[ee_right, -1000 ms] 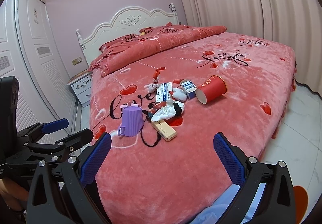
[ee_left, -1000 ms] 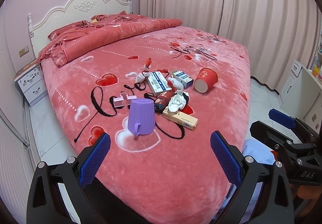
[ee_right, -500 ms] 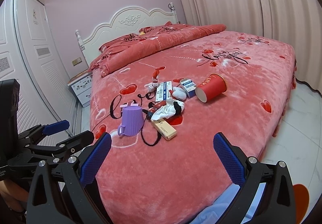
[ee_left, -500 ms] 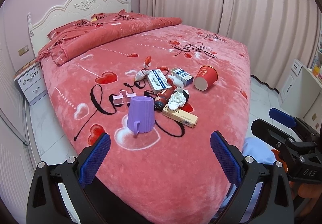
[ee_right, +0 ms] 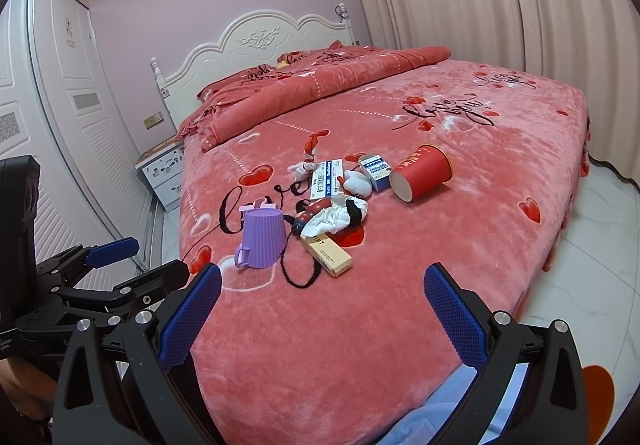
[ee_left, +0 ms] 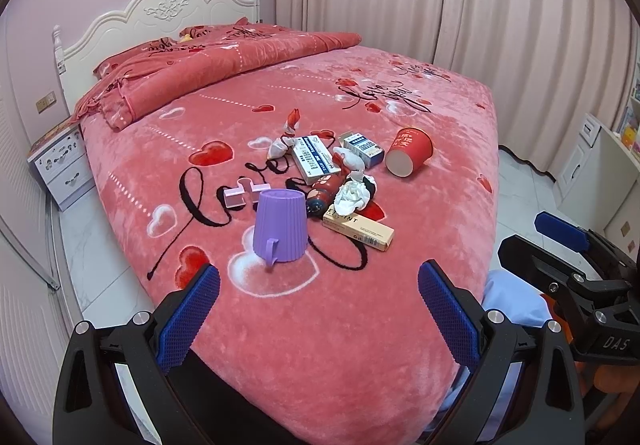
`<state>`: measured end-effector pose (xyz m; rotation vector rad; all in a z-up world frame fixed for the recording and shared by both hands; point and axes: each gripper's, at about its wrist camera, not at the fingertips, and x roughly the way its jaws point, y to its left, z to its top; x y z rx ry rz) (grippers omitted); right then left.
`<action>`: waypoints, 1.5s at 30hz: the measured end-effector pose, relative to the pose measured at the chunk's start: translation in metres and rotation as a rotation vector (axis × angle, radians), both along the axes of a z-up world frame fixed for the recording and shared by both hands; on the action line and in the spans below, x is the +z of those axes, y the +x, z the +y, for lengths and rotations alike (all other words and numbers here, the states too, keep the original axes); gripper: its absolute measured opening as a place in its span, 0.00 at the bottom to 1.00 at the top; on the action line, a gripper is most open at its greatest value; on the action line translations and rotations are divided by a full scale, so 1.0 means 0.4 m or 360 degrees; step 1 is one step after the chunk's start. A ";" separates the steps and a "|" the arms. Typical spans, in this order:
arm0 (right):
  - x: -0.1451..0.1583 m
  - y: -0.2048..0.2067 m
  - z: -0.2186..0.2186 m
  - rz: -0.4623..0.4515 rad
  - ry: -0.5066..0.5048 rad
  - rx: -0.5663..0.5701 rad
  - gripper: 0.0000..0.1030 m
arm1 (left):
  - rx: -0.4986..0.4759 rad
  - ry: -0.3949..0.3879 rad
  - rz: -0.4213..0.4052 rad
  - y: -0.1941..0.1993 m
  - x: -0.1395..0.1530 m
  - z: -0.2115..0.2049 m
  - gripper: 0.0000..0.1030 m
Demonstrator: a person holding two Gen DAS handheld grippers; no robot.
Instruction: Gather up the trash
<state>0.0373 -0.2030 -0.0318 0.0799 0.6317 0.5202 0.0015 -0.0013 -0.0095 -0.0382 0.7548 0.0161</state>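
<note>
Trash lies in a cluster on the red bed (ee_left: 280,325): a red paper cup (ee_left: 409,156) on its side, a crumpled white tissue (ee_left: 352,197), a tan carton (ee_left: 358,230), a white-blue box (ee_left: 315,163), a small blue-white box (ee_left: 363,149) and a twisted wrapper (ee_left: 286,139). An upside-down purple cup (ee_left: 280,229) stands nearest me. The same items show in the right wrist view, with the purple cup (ee_right: 264,239) and red cup (ee_right: 422,171). My left gripper (ee_left: 319,315) and right gripper (ee_right: 323,315) are both open and empty, short of the pile at the bed's foot.
Folded quilt (ee_left: 208,73) and white headboard (ee_left: 160,11) at the far end. Nightstand (ee_left: 62,169) left of the bed. Curtains (ee_left: 480,5) behind, white cabinet (ee_left: 592,165) at right, wardrobe doors (ee_right: 60,105) at left. A small pink piece (ee_left: 240,195) lies behind the purple cup.
Both views have shifted slightly; the pile sits a little lower and nearer in frame. Both grippers stay open; nothing on the bed has moved.
</note>
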 end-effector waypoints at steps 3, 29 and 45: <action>0.003 0.003 0.003 0.0003 0.0002 -0.0001 0.96 | -0.0001 0.0003 0.0001 -0.001 -0.001 -0.002 0.94; -0.004 -0.004 0.008 0.0019 0.0005 0.0002 0.96 | -0.0027 0.0025 0.0043 0.002 -0.011 -0.008 0.94; -0.031 0.093 0.044 0.0048 -0.0071 0.0363 0.96 | -0.0237 -0.0070 0.0081 0.084 -0.046 0.071 0.94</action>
